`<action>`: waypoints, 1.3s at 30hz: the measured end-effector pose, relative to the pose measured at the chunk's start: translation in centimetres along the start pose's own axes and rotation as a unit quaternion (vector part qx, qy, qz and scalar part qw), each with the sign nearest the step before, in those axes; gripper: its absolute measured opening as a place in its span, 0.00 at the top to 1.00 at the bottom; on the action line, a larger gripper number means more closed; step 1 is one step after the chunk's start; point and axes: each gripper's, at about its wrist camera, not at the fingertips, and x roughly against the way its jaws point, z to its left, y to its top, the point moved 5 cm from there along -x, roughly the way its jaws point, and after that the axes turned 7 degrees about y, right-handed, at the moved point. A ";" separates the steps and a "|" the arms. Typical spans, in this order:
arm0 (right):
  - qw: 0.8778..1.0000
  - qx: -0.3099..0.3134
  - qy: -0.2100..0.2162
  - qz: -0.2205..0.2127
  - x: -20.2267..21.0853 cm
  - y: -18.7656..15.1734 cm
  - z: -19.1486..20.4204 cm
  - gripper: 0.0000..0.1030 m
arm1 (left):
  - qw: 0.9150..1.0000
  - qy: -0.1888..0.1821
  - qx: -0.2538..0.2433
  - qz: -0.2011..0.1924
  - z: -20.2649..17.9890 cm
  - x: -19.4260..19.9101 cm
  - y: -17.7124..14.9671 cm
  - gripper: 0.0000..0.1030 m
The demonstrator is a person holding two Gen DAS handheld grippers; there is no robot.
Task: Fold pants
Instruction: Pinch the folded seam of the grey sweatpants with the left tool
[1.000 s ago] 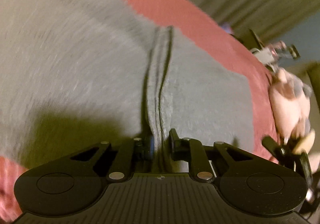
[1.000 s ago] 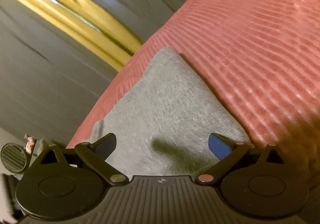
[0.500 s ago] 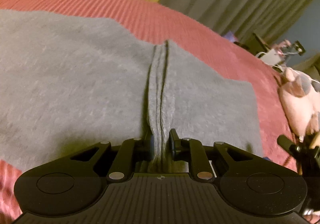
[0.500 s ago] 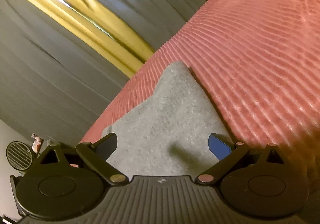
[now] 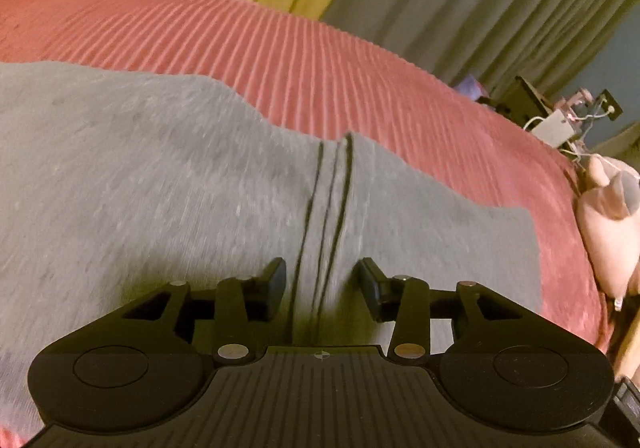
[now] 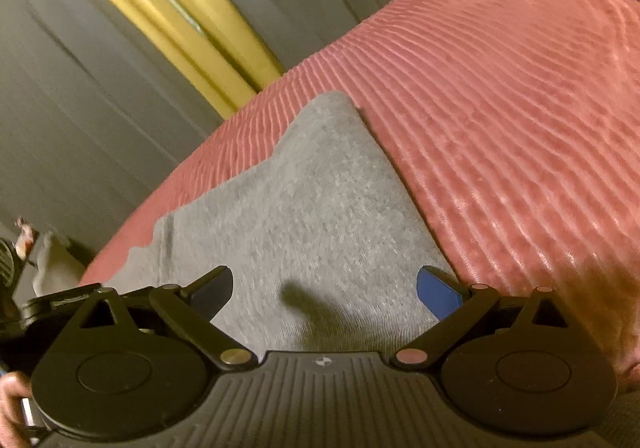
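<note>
On red ribbed bedspread [image 5: 360,60] we have grey pants [image 5: 160,176] lying flat, stacked edges running up middle in left view. Our left gripper [image 5: 322,284] has jaws apart, straddling those edges, gripping nothing. Our right gripper [image 6: 324,290] gapes wide over pants corner [image 6: 328,116], also empty. We judge one fold laid down; further fold and smoothing likely left, though full garment not in view.
</note>
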 end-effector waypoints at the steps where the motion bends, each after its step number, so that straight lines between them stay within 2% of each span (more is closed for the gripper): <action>1: 1.000 -0.002 0.001 -0.002 0.0 0.0 -0.1 0.04 | 1.000 -0.008 0.005 0.004 0.1 -0.6 0.2 0.55; 5: 1.000 0.017 -0.015 -0.004 -0.3 -0.3 0.4 0.04 | 0.999 -0.034 0.016 0.000 0.5 -2.3 -0.5 0.55; 7: 0.999 0.029 -0.025 -0.005 -0.6 -0.4 0.6 0.04 | 0.999 -0.035 -0.004 -0.012 0.4 -2.5 -0.8 0.62; 8: 0.999 0.033 -0.029 -0.006 -0.8 -0.4 0.8 0.04 | 0.999 -0.030 -0.010 -0.015 0.5 -2.3 -0.8 0.70; 12: 0.999 0.035 -0.034 -0.020 -0.6 -0.4 0.8 0.04 | 0.999 -0.033 0.002 -0.022 0.4 -1.6 -0.5 0.83; 17: 0.993 0.048 -0.056 -0.091 0.9 0.8 1.0 0.04 | 0.997 -0.035 -0.012 -0.072 0.0 2.0 0.2 0.85; 19: 0.994 0.039 -0.064 -0.084 0.7 0.9 0.5 0.04 | 0.996 -0.040 -0.003 -0.076 0.2 3.0 0.2 0.85; 20: 0.994 0.029 -0.079 -0.064 0.0 0.7 0.1 0.04 | 0.996 -0.044 0.003 -0.075 0.6 3.0 0.1 0.84; 21: 0.994 0.020 -0.093 -0.046 -0.7 0.6 -0.2 0.04 | 0.997 -0.035 0.008 -0.066 1.1 2.5 0.1 0.84; 22: 0.994 0.012 -0.106 -0.027 -1.4 0.4 -0.7 0.04 | 0.998 -0.008 0.017 -0.053 1.8 1.5 0.0 0.85; 24: 0.991 0.028 -0.128 -0.013 -2.3 0.2 -0.7 0.04 | 0.994 0.088 0.018 -0.059 3.1 0.3 0.1 0.95; 25: 0.990 0.044 -0.135 -0.011 -2.6 0.1 -0.2 0.04 | 0.992 0.108 0.009 -0.066 3.6 0.0 0.2 0.95; 26: 0.988 0.060 -0.144 -0.005 -2.9 -0.2 0.1 0.04 | 0.993 0.099 0.016 -0.062 3.9 0.1 0.3 0.94; 28: 0.985 0.076 -0.153 -0.004 -3.1 -0.4 0.4 0.04 | 0.996 0.058 0.049 -0.048 4.2 0.8 0.1 0.81; 29: 0.985 0.075 -0.153 -0.005 -3.1 -0.4 0.4 0.04 | 0.997 0.029 0.059 -0.035 4.1 1.2 -0.2 0.63; 30: 0.986 0.068 -0.149 -0.007 -2.9 -0.3 0.2 0.04 | 0.998 0.010 0.062 -0.024 3.8 1.7 -0.7 0.57; 31: 0.987 0.061 -0.146 -0.010 -2.8 -0.2 0.0 0.04 | 0.998 0.003 0.059 -0.020 3.4 2.3 -1.3 0.57; 34: 0.990 0.043 -0.136 -0.016 -2.5 -0.1 -0.6 0.04 | 1.000 0.010 0.010 -0.024 1.7 3.5 -3.0 0.48; 36: 0.990 0.043 -0.135 -0.016 -2.4 -0.1 -0.7 0.04 | 0.999 0.034 -0.032 -0.016 0.6 3.4 -4.2 0.31; 38: 0.989 0.048 -0.137 -0.014 -2.7 0.0 -0.7 0.04 | 0.997 0.053 -0.060 -0.008 0.2 2.8 -4.9 0.31; 39: 0.989 0.050 -0.138 -0.012 -2.9 0.1 -0.7 0.04 | 0.996 0.060 -0.069 -0.009 0.1 2.6 -5.1 0.34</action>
